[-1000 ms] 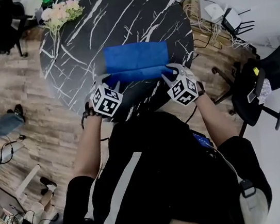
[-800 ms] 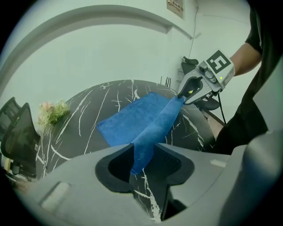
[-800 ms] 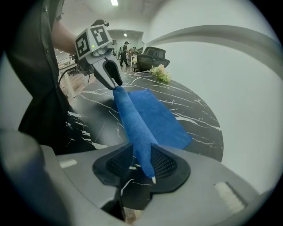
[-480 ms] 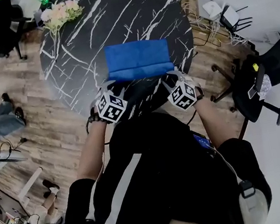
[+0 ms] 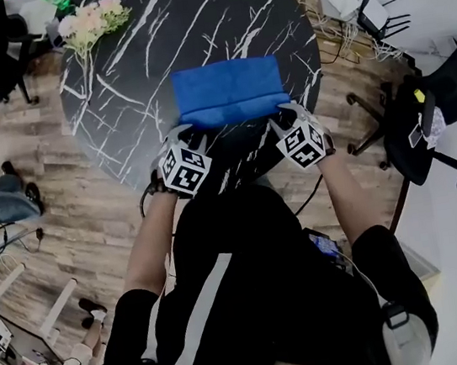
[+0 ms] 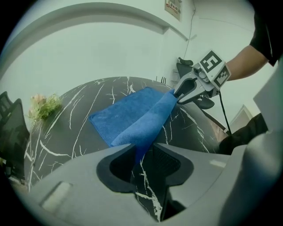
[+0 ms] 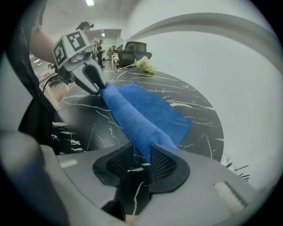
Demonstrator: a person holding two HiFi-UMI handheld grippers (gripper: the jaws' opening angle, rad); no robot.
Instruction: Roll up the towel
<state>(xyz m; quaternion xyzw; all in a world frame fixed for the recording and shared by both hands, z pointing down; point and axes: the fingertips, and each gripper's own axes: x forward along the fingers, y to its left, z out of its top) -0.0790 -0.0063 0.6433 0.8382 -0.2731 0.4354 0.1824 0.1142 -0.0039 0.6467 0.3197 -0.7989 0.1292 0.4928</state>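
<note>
The blue towel's (image 5: 228, 91) near edge stretches between 2 grippers above the table (image 5: 133, 55). The left gripper (image 5: 189, 132), its jaws just closing further, pinches 1 corner; the right gripper (image 5: 285, 113) clamps the other.

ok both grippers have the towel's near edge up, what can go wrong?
1. Left gripper pinches only a thin towel corner; its jaws just closed further, but it may slip out.
2. Between it and the right gripper the lifted edge is a loose fold, so the roll may start slack or skewed.
3. The rest lies free on the smooth table and may slide instead of rolling.
</note>
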